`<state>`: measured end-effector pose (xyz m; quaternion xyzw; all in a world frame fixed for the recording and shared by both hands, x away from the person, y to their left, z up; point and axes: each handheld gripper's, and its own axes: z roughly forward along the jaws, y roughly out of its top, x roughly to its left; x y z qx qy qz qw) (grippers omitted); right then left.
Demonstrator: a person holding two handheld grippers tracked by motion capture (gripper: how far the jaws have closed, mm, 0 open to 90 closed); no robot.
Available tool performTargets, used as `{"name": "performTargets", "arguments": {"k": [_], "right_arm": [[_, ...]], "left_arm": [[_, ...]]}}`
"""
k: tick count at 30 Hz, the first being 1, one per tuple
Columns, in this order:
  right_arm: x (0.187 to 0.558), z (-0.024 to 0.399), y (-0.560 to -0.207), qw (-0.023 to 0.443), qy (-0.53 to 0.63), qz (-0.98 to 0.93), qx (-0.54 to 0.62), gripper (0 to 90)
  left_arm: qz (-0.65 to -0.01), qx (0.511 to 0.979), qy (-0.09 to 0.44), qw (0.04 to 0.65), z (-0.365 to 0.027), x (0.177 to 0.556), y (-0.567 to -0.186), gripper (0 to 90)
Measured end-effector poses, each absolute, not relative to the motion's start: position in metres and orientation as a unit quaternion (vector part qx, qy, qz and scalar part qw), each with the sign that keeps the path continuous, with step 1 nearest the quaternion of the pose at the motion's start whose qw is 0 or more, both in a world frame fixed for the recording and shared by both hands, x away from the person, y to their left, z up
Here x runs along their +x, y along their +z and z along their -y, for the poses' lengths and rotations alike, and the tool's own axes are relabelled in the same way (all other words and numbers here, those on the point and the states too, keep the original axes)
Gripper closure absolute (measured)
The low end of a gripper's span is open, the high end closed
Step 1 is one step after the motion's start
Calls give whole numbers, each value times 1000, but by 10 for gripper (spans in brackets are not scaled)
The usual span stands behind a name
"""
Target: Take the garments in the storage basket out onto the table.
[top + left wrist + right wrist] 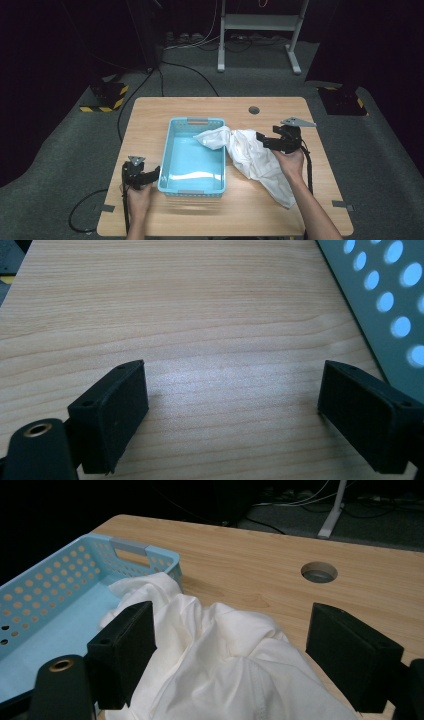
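White cloth (255, 155) in the high view drapes over the right rim of the blue perforated basket (192, 186), one end inside and the rest on the wooden surface (150, 112), with the right gripper (266, 140) beside it. Left gripper (232, 415), in its own view, holds its jaws wide apart over bare wood beside the basket wall. Right gripper view shows the jaws apart, the cloth bunched between them without being pinched.

Bare table (280, 107) behind, cloth (252, 155) draped over basket (172, 150) rim
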<state>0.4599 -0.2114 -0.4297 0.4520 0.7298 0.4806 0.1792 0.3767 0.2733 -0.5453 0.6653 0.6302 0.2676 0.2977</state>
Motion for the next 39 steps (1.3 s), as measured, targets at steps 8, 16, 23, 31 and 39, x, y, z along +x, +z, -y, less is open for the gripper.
{"name": "performTargets", "arguments": {"k": [8,16,23,31,39], "right_arm": [[454,221,-425,186,489,-724,450,197],[448,233,-424,190,490,-719,455,196],[444,239,-423,195,489,-719,454,195],[437,252,-424,199,493,-710,462,196],[428,264,-426,199,495,-703,471,199]], "left_arm": [[-630,665,267,298,-273,377,-545,128],[-630,665,267,299,-274,377,-545,128],[-630,666,268,297,-273,377,-545,128],[-629,667,268,295,-273,377,-545,128],[-629,667,268,295,-273,377,-545,127]]}}
